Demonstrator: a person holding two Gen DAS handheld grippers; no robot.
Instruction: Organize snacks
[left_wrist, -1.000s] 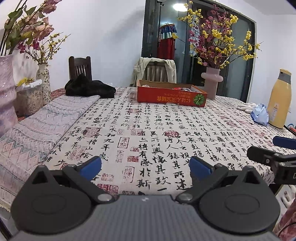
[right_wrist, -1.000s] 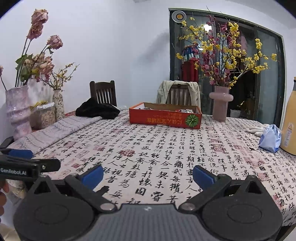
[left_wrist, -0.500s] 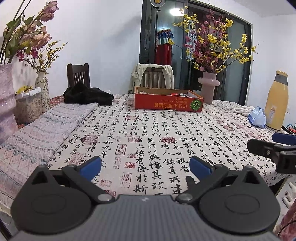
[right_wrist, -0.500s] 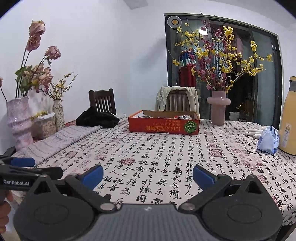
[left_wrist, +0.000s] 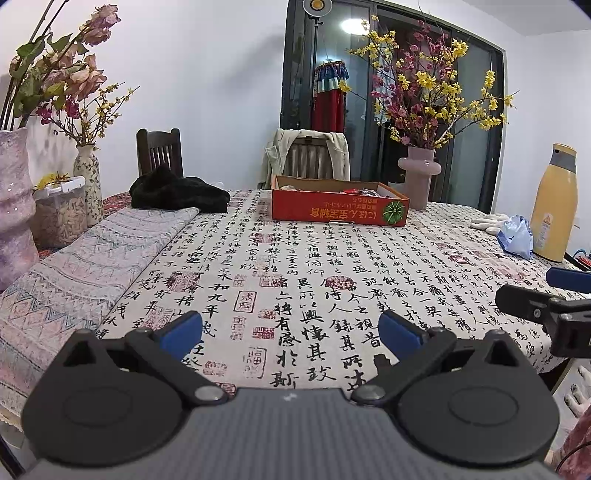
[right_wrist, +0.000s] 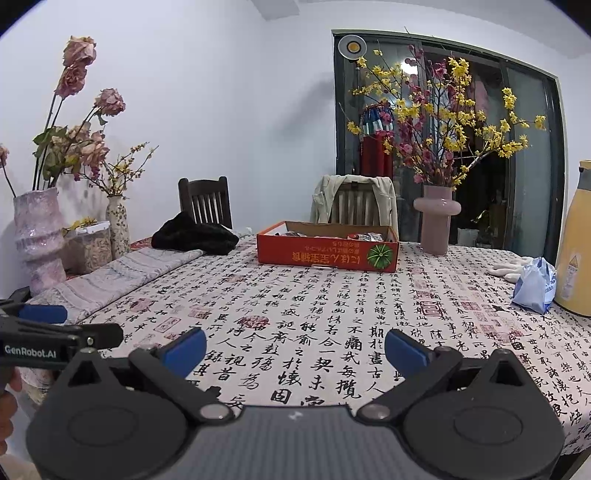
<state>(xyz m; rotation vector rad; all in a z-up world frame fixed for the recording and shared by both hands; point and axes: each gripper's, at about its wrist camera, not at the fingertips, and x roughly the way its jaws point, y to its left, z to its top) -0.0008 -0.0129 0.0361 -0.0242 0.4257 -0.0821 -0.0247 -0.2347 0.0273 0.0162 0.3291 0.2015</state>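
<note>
Left gripper (left_wrist: 290, 332): fingers spread wide with nothing between them; held above the near edge of the table.
Right gripper (right_wrist: 295, 347): fingers likewise spread wide and empty; level with the near table edge, just beside the left one.
Table (left_wrist: 295, 280): covered by a cloth printed with black calligraphy and red seals; a patterned runner (left_wrist: 85, 266) lies along its left side.
Snack box (left_wrist: 340, 203): shallow red cardboard tray with a green emblem, at the far middle of the table, well apart from both grippers; wrapped snacks (right_wrist: 365, 236) lie inside toward its right end, their kind too small to tell.
Blue packet (right_wrist: 533, 286): loose on the right side of the table, just beside a yellow thermos (left_wrist: 556, 203), with white gloves (left_wrist: 489, 221) behind it.
Pink vase (right_wrist: 436, 219): holds yellow and pink blossom branches, stands just to the right of the snack box, behind it.
Black garment (left_wrist: 179, 194): heaped at the far left of the table, in front of a dark wooden chair (left_wrist: 159, 151).
Far left: tall mottled vase (right_wrist: 37, 236) with dried roses, a slim floral vase (right_wrist: 118, 225), a clear lidded container (left_wrist: 61, 216).
</note>
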